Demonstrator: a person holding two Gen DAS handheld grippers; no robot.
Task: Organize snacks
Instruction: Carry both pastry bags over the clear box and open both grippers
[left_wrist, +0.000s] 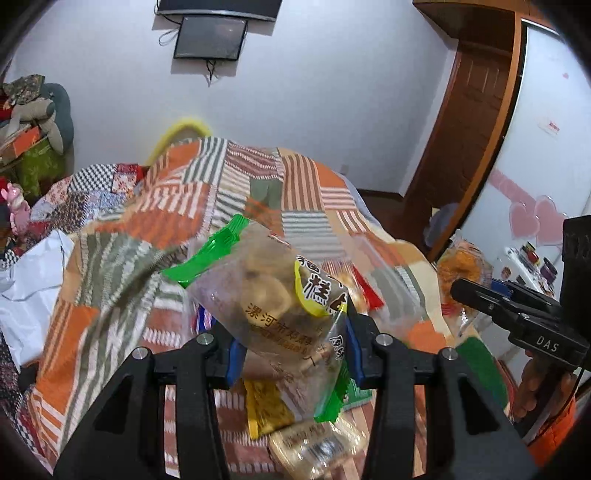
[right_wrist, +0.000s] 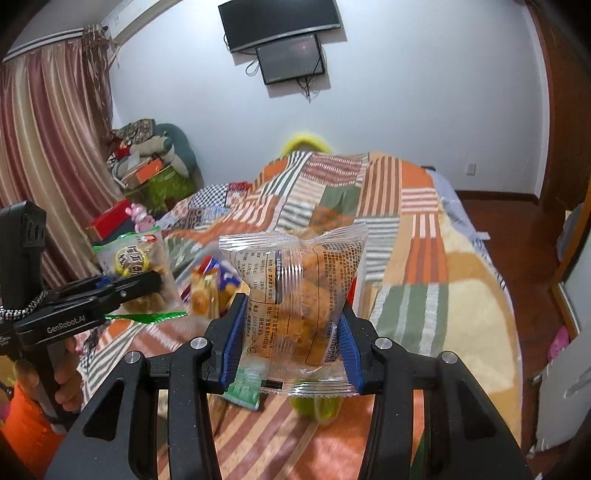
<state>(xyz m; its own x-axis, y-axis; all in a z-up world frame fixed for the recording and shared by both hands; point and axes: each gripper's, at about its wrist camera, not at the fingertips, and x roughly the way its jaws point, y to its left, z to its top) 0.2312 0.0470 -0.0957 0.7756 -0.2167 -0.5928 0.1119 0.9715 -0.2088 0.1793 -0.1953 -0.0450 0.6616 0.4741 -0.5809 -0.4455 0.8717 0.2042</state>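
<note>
Two tongs each grip a snack packet above a bed covered by a striped patchwork quilt (right_wrist: 388, 206). Left tongs (left_wrist: 291, 343) clamp a green-edged clear packet (left_wrist: 266, 288) of brown pastries. Right tongs (right_wrist: 290, 343) clamp a clear packet (right_wrist: 299, 291) of golden fried snacks. More loose snacks (left_wrist: 295, 424) lie on the quilt below.

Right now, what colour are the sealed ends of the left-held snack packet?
Green, clearest in the left wrist view.
</note>
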